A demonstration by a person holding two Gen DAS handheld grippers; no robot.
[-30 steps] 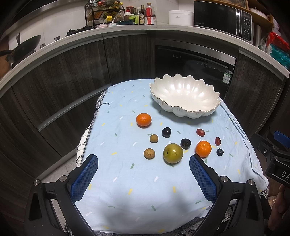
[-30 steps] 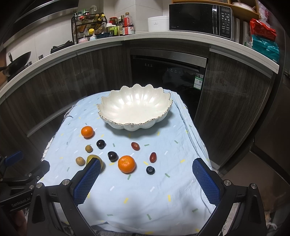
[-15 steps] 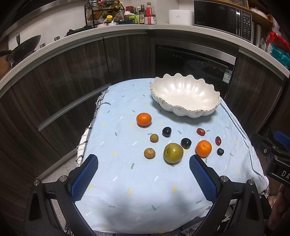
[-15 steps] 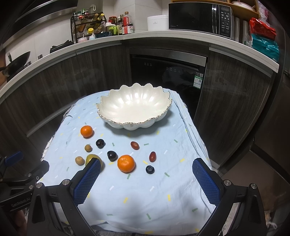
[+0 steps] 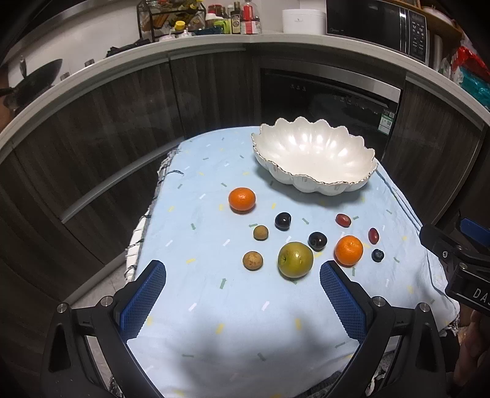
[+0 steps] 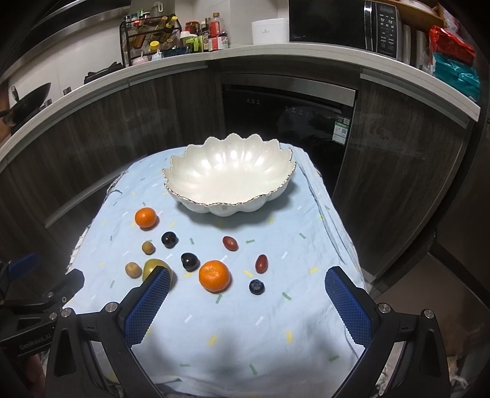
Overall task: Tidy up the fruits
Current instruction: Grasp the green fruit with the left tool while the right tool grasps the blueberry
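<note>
A white scalloped bowl (image 5: pixel 315 171) (image 6: pixel 229 196) stands empty at the far end of a light blue cloth (image 5: pixel 214 300) (image 6: pixel 275 321). In front of it lie loose fruits: two oranges (image 5: pixel 242 199) (image 5: pixel 348 250) (image 6: pixel 214 275), a green apple (image 5: pixel 295 259) (image 6: pixel 153 267), two dark plums (image 5: pixel 282 221) (image 5: pixel 317 240), two small brown fruits (image 5: pixel 260 232) (image 5: pixel 252 260), two red grapes (image 5: pixel 343 220) (image 5: pixel 373 235) and a blueberry (image 5: pixel 377 255) (image 6: pixel 256 287). My left gripper (image 5: pixel 242 294) hangs open, nearer than the apple. My right gripper (image 6: pixel 248 303) is open, nearer than the orange, its left finger covering part of the apple.
Dark curved cabinets and an oven (image 6: pixel 288 122) stand behind the table. The counter above carries a bottle rack (image 6: pixel 159 36), a white pot and a microwave (image 6: pixel 343 24). The cloth's edges drop off at the left and right. The right gripper's body (image 5: pixel 459 263) shows at the left wrist view's right edge.
Both grippers have eased slightly; the scene has shifted a little in each view. Nothing on the table has moved and both grippers stay open.
</note>
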